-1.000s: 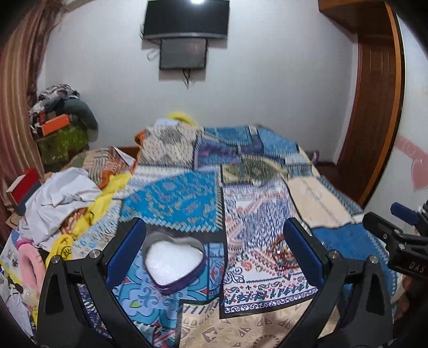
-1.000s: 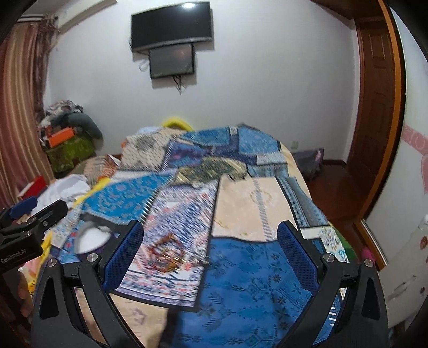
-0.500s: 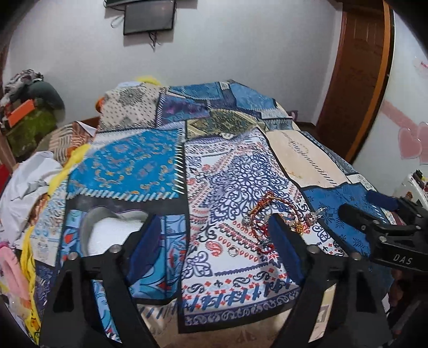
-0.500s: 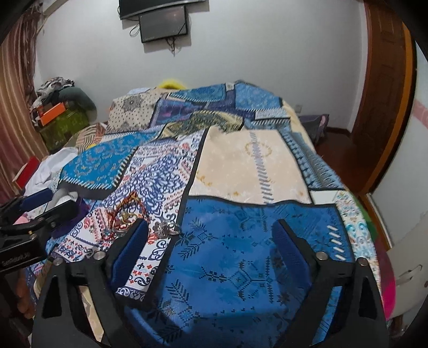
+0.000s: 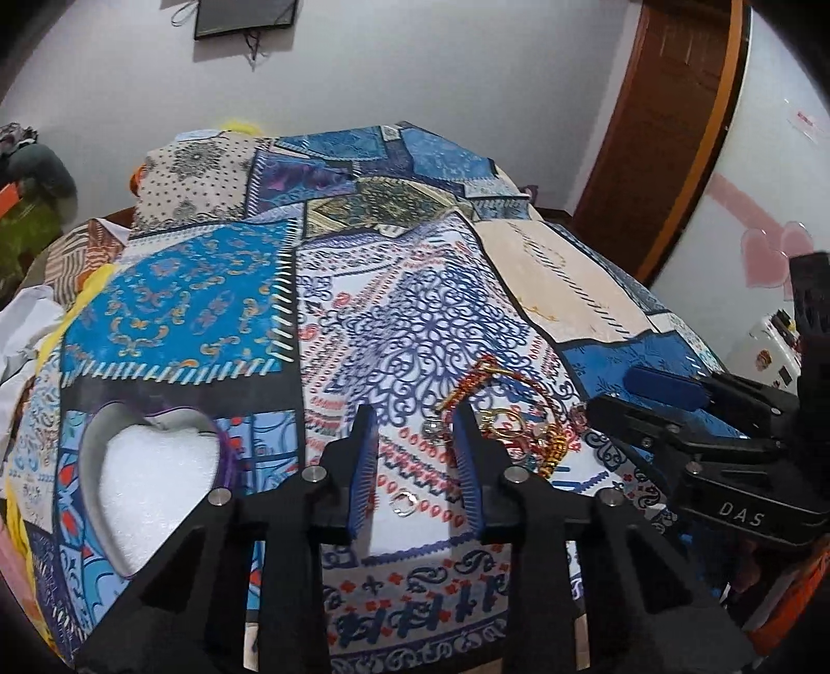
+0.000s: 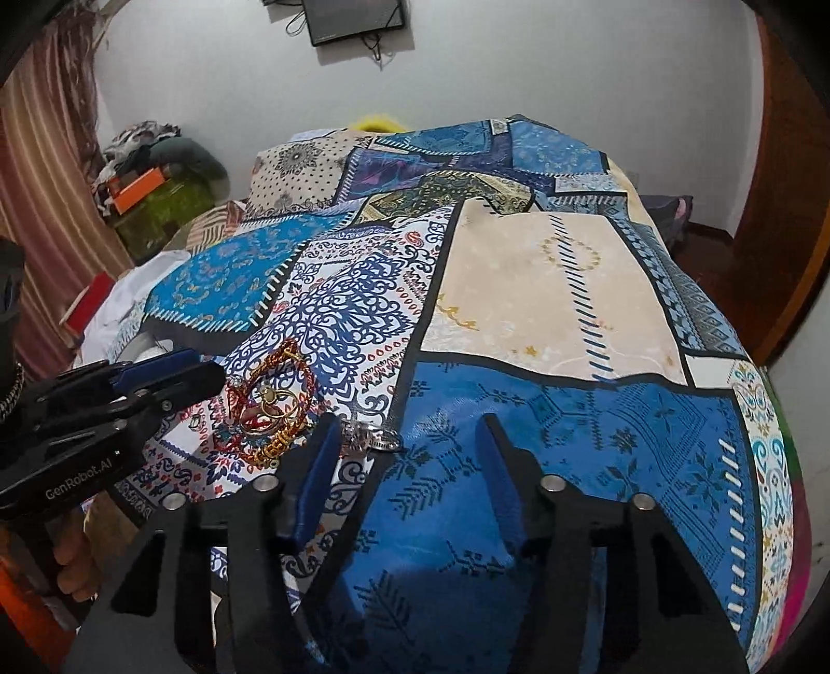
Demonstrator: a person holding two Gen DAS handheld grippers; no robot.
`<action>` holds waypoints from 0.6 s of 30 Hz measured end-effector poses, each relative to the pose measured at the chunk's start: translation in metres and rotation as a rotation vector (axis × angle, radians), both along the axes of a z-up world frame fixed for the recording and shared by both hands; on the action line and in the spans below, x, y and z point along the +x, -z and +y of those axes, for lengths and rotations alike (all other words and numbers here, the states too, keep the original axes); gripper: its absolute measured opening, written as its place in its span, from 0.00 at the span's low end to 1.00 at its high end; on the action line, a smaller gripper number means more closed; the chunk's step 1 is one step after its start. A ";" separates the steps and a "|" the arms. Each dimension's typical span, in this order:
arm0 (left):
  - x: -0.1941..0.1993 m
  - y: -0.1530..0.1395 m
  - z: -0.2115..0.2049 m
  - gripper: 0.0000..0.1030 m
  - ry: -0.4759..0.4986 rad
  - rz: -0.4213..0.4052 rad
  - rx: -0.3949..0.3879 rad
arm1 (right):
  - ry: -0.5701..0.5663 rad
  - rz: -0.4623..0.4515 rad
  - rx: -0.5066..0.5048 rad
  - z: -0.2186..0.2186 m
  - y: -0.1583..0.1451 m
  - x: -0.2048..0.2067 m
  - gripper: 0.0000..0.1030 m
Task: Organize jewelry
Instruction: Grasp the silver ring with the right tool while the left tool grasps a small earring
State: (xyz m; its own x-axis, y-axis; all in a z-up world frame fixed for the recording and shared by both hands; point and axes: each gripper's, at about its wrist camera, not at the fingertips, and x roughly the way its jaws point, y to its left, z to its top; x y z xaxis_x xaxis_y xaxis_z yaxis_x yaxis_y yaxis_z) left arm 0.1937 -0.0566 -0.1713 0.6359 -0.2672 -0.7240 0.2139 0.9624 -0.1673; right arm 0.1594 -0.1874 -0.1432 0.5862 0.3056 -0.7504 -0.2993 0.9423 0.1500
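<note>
Now my left gripper (image 5: 415, 456) has narrowed its jaws since a second ago and dropped toward the bedspread (image 5: 415, 321), bracketing a small silver ring (image 5: 403, 502) with nothing gripped yet, so I judge a first pick is starting. My right gripper (image 6: 410, 466) has narrowed too, holding nothing, hovering over a blue patch just right of the jewelry pile (image 6: 270, 409); a silver piece (image 6: 371, 439) lies by its left finger. Left of the pile sits the heart-shaped box (image 5: 155, 466), white-lined, open, still without jewelry. Surface is soft patchwork fabric; wall-mounted TV (image 6: 358, 20) behind, wooden door (image 5: 669, 119) to the right.
</note>
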 end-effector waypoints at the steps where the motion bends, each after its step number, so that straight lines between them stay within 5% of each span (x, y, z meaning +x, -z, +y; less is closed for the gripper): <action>1: 0.001 0.001 -0.001 0.24 0.005 0.004 0.000 | -0.006 0.000 0.000 0.001 0.000 0.000 0.47; 7: 0.006 0.009 -0.004 0.09 0.014 0.020 -0.004 | -0.047 -0.002 -0.032 0.010 0.002 0.001 0.41; 11: 0.006 0.008 -0.004 0.08 0.011 0.017 -0.019 | -0.071 -0.005 -0.066 0.017 0.008 0.003 0.27; 18: -0.003 -0.012 -0.003 0.08 0.012 -0.025 -0.042 | -0.058 -0.005 -0.052 0.013 0.004 0.001 0.27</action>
